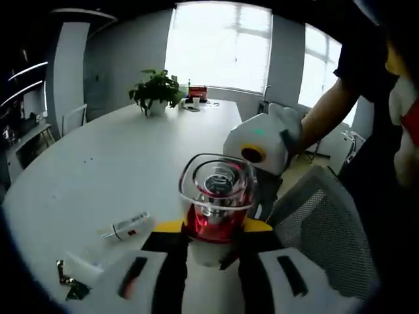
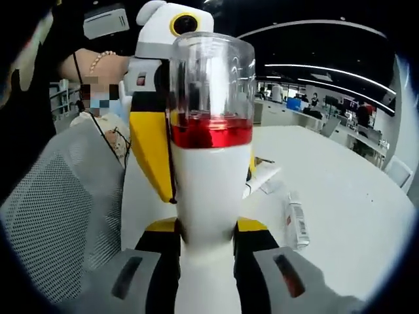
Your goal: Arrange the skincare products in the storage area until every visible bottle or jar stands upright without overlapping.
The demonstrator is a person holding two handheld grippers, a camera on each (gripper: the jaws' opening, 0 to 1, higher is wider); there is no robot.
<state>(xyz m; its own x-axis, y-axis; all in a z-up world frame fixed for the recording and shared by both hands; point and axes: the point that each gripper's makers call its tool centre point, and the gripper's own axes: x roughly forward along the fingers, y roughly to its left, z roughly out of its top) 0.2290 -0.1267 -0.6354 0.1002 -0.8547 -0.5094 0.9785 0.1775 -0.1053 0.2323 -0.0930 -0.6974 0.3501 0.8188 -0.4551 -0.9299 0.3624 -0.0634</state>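
A skincare bottle [image 1: 217, 196] with a clear cap, a red band and a white body is held above the white table [image 1: 118, 157]. My left gripper [image 1: 213, 245] is shut on its white body. My right gripper [image 2: 208, 261] is shut on the same bottle [image 2: 209, 170] at its lower end. In the left gripper view the right gripper [image 1: 262, 140] comes in just behind the bottle. In the right gripper view the left gripper [image 2: 157, 98] stands at the bottle's left side, its yellow jaw against the white body. A small white tube [image 1: 127, 227] [image 2: 296, 222] lies flat on the table.
A grey mesh chair [image 1: 327, 229] [image 2: 65, 209] stands at the table's edge below the grippers. A crumpled foil scrap [image 1: 69, 282] lies near the tube. A potted plant [image 1: 156, 91] and small items sit at the far end. A person's arm [image 1: 327, 108] reaches in.
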